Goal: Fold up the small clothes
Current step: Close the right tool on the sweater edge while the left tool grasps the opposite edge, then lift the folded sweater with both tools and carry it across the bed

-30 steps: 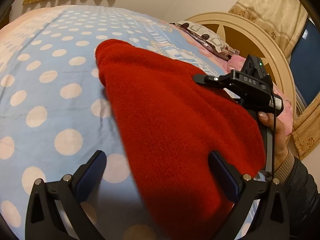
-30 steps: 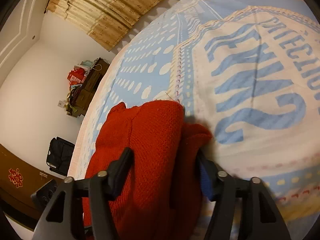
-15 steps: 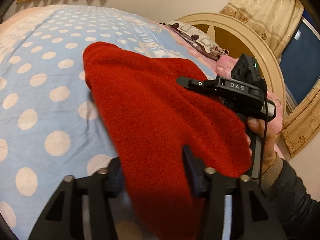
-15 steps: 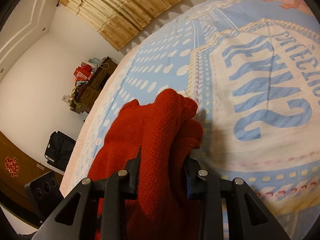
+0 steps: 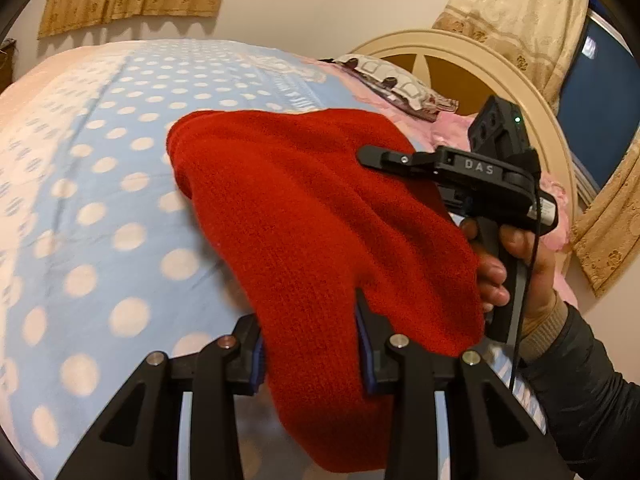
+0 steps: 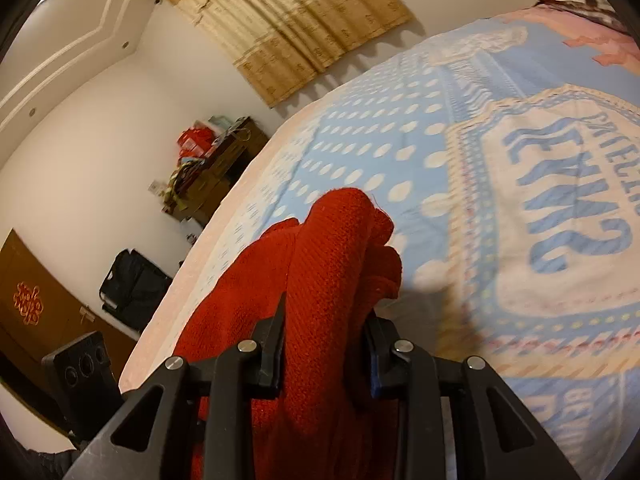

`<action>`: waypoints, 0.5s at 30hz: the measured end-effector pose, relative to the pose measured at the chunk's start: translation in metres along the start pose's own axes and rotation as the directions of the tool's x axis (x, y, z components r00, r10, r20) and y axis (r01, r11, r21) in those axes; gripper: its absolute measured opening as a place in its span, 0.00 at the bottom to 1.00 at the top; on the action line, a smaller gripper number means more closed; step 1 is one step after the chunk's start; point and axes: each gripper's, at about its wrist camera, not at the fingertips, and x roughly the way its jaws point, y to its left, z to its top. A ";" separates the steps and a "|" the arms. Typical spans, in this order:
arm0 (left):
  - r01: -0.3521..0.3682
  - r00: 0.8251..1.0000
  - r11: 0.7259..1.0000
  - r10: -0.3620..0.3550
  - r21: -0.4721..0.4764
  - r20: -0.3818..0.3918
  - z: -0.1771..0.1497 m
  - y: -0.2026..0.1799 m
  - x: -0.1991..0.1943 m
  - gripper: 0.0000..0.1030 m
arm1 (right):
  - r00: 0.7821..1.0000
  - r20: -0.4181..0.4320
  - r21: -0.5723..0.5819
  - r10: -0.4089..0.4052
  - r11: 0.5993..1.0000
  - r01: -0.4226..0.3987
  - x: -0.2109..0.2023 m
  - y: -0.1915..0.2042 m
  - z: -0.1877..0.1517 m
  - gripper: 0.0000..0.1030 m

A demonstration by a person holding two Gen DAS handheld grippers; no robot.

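Biggest change from a second ago: both grippers were spread wide around the red knit garment back then, and now both have pinched down on it and lifted it, so the bedspread sits further below and more wall and curtain shows in the right wrist view. The garment hangs bunched between the two grippers above the polka-dot part of the bed, one end drooping toward the left camera.

Writing-wise, the bedspread's white panel has big blue letters, upside down and blurred from this angle, so I can't honestly read a word. The other tool's body reads "DAS" in the left wrist view.

The left gripper has its jaws pressed in on a thick fold of the knit, blue pads touching the fabric on both sides. The right gripper is likewise clamped on a rolled-up ridge of the same garment; from the left camera you can see its finger laid against the cloth and the person's right hand wrapped round the handle.
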 end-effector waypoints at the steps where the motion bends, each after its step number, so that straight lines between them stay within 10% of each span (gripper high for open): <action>1: -0.010 1.000 1.000 0.010 -0.001 -0.001 -0.003 0.001 -0.004 0.36 | 1.000 -0.006 -0.008 0.005 1.000 -0.005 0.001 0.005 -0.002 0.30; 15: -0.109 0.991 0.993 0.112 -0.040 0.071 -0.041 0.021 -0.076 0.36 | 0.994 -0.075 -0.084 0.077 0.993 -0.083 0.032 0.087 -0.038 0.30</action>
